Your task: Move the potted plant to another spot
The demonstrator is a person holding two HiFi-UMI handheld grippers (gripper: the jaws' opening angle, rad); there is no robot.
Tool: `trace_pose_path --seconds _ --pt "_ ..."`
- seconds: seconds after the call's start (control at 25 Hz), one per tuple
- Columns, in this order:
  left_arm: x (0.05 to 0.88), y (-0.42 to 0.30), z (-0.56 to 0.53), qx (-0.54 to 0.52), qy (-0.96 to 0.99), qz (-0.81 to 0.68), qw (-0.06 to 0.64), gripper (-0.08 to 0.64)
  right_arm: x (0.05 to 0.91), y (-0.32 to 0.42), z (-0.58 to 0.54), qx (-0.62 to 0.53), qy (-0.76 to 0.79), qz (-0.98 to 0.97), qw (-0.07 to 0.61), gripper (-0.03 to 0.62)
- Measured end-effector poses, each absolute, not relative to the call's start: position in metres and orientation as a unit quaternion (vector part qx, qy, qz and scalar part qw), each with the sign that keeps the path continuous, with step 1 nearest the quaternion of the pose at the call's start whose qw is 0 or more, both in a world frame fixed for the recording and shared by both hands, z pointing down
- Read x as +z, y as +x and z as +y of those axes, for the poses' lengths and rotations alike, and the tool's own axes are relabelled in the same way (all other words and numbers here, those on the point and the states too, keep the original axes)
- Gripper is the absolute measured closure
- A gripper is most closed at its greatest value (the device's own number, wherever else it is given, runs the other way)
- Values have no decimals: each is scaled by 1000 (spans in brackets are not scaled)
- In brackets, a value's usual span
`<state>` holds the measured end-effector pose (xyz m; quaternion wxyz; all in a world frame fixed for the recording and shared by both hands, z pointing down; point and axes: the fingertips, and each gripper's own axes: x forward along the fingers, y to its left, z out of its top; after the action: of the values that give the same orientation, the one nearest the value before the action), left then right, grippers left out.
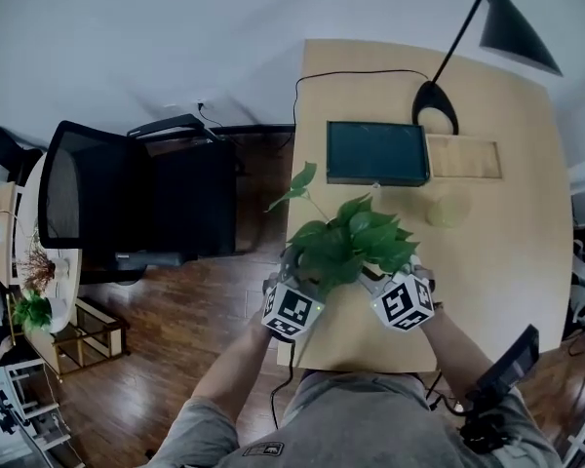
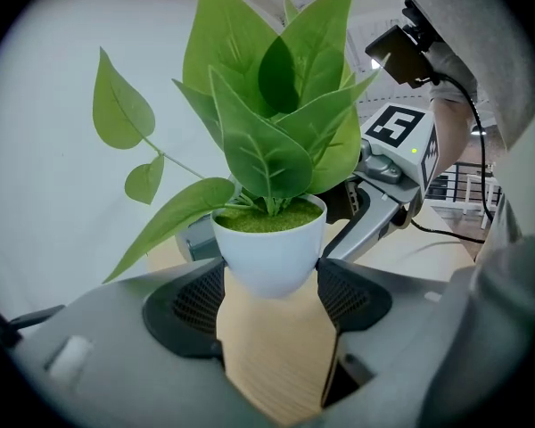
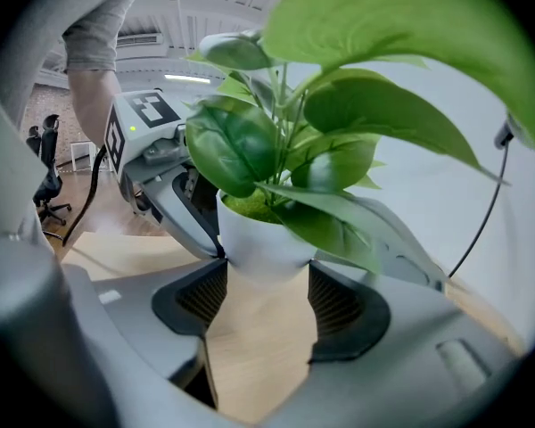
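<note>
A potted plant with broad green leaves in a small white pot hangs over the near edge of the light wooden table. My left gripper and right gripper hold the pot from opposite sides. In the left gripper view the pot sits at the tips of the left gripper, touching both ribbed pads, with table wood showing below it. The right gripper view shows the same pot pinched at the tips of the right gripper. Leaves hide the pot in the head view.
A dark rectangular tablet, a shallow wooden tray and a black lamp's base lie at the table's far side. A pale round item sits right of the plant. A black office chair stands left of the table.
</note>
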<state>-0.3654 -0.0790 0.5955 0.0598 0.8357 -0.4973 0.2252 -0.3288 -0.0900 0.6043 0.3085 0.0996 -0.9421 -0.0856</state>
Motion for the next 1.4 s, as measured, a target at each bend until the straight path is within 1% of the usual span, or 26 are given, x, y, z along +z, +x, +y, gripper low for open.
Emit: trace_pose_path --seconds 0.24,0.48,1.04,1.4 --pt "564 -339 -76 223 834 -503 44 239 573 -302 -88 -103 106 -943 297 299" --pt "538 -293 -72 215 839 -498 37 239 546 -257 -83 -110 112 -944 290 299" --pt "504 -161 -70 191 858 -477 7 239 513 -127 -79 -134 148 -938 283 301" --pt "491 -122 -71 191 877 -441 -2 239 498 -89 -77 -131 192 -930 285 301"
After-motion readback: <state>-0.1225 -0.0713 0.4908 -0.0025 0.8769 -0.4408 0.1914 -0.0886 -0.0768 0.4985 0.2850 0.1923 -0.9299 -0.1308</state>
